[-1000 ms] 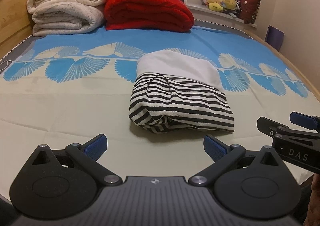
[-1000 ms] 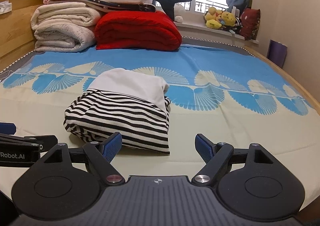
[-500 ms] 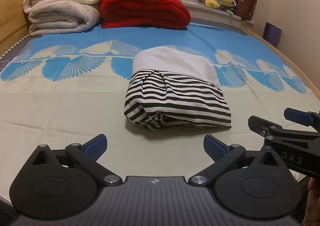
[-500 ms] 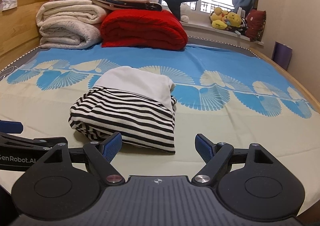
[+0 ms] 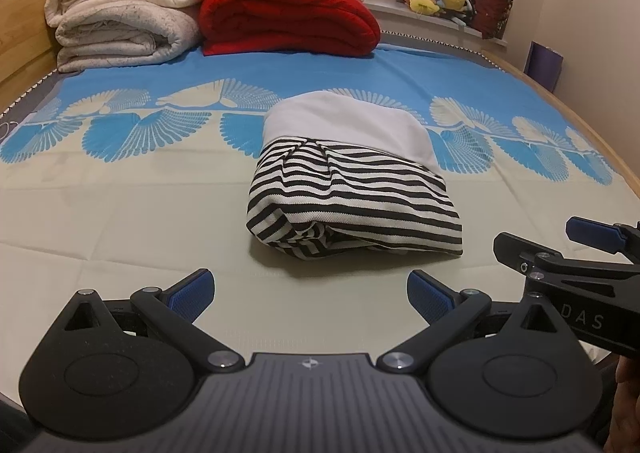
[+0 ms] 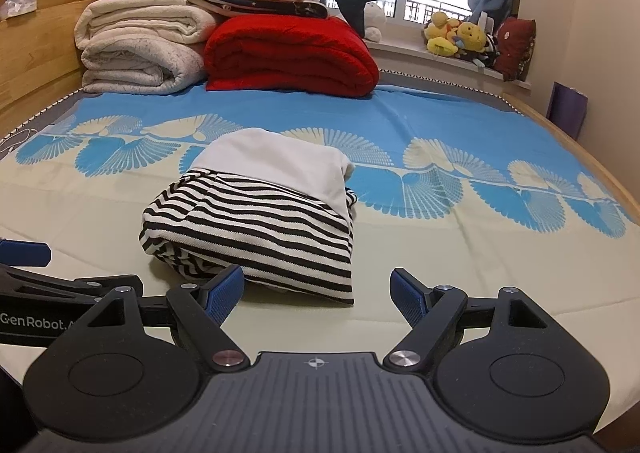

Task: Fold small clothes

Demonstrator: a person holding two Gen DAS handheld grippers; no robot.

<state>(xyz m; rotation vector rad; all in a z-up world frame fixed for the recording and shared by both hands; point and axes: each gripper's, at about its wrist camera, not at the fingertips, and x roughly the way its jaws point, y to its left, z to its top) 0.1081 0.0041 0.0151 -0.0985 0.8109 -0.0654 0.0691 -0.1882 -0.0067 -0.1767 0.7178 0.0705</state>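
A folded small garment (image 5: 352,189), black-and-white striped with a plain white band at the far end, lies on the bed sheet; it also shows in the right wrist view (image 6: 260,221). My left gripper (image 5: 310,291) is open and empty, just short of the garment's near edge. My right gripper (image 6: 318,293) is open and empty, its left fingertip (image 6: 224,293) close to the garment's near edge. Each gripper shows at the edge of the other's view: the right one (image 5: 560,249), the left one (image 6: 24,265).
The bed sheet (image 5: 120,221) is cream near me and blue with fan patterns farther off. Rolled cream blankets (image 5: 124,21) and a red blanket (image 5: 288,17) are stacked at the headboard end. Plush toys (image 6: 460,37) sit on the window sill. The wooden bed edge (image 6: 600,169) runs along the right.
Both grippers have drifted slightly nearer the garment and the views have tilted a little. The garment has not moved. Both grippers stay open.
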